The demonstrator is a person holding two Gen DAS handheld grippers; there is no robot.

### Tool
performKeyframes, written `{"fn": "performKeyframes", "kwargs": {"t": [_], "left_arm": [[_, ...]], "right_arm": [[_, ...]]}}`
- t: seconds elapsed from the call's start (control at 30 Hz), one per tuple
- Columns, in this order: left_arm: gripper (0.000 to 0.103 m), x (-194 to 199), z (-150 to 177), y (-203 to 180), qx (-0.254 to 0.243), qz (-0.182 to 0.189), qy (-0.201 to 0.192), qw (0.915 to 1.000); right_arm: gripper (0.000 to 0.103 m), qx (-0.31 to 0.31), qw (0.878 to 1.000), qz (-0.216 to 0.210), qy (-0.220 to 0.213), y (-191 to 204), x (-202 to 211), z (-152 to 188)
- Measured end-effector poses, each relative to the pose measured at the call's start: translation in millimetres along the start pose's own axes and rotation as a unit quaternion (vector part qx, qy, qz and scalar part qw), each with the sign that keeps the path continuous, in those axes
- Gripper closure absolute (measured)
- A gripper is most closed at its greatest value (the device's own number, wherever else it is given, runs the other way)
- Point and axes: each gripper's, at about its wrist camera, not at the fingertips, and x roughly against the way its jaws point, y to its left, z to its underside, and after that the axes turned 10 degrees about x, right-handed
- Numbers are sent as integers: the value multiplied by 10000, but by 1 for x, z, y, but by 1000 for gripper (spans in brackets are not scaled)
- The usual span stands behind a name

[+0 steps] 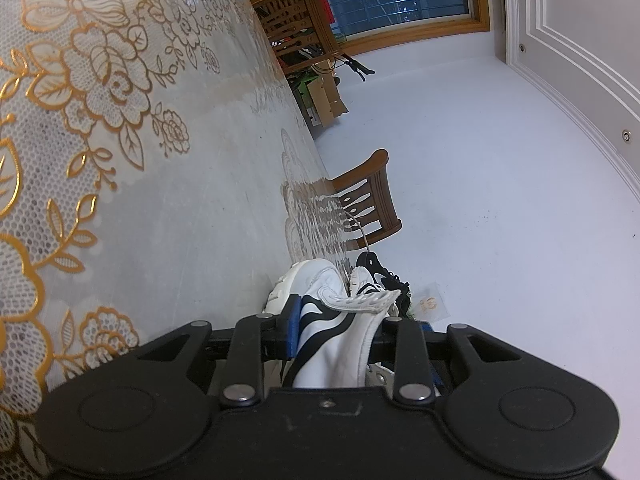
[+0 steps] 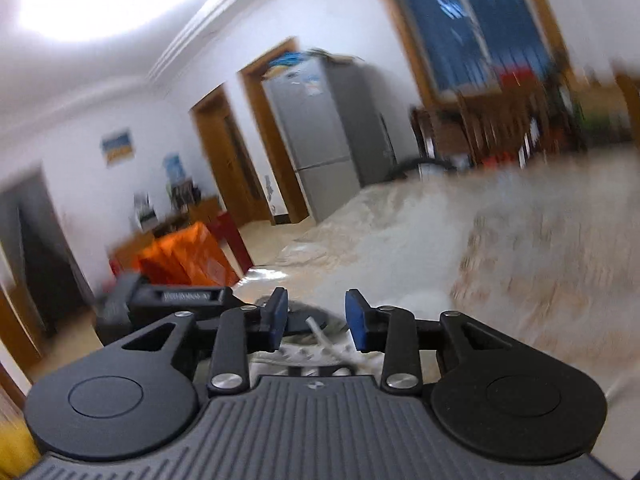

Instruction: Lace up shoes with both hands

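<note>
Nearest the left wrist camera, the left gripper (image 1: pixel 340 332) is seen clamped on the white leather shoe with black wavy stripes (image 1: pixel 332 340), held on its side beside the gold-flowered lace tablecloth (image 1: pixel 120 160); a second black-and-white shoe (image 1: pixel 380 280) lies just beyond. Farther off, the right gripper (image 2: pixel 317 320) is shown with blue pads apart and nothing pinched, a white lace end (image 2: pixel 320 336) lying loose below the gap. The step is judged a re-grip between threadings; the lace end must next be pinched and guided to an eyelet.

Home dining room: lace-covered table (image 1: pixel 168 184), wooden chairs (image 1: pixel 372 200), fridge (image 2: pixel 320 140).
</note>
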Motion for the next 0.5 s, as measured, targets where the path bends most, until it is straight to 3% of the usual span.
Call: {"fn": "performKeyframes", "kwargs": {"t": [0.17,0.27,0.33,0.5], "left_arm": [[76,0,-1,0,2,1,-1,10000],[76,-1,-1,1,0,2,-2,10000],[76,-1,0,1,-1,1,-1,10000],[76,-1,-1,1,-7,2,7,10000]], "right_arm": [[72,790,9958,-294,364,-7,-8,0],[81,1057,9925,-335,518,-5,-13,5],[101,1078,9915,-389,618,-5,-17,8],[102,1142,9904,-318,711,-1,-13,12]]}}
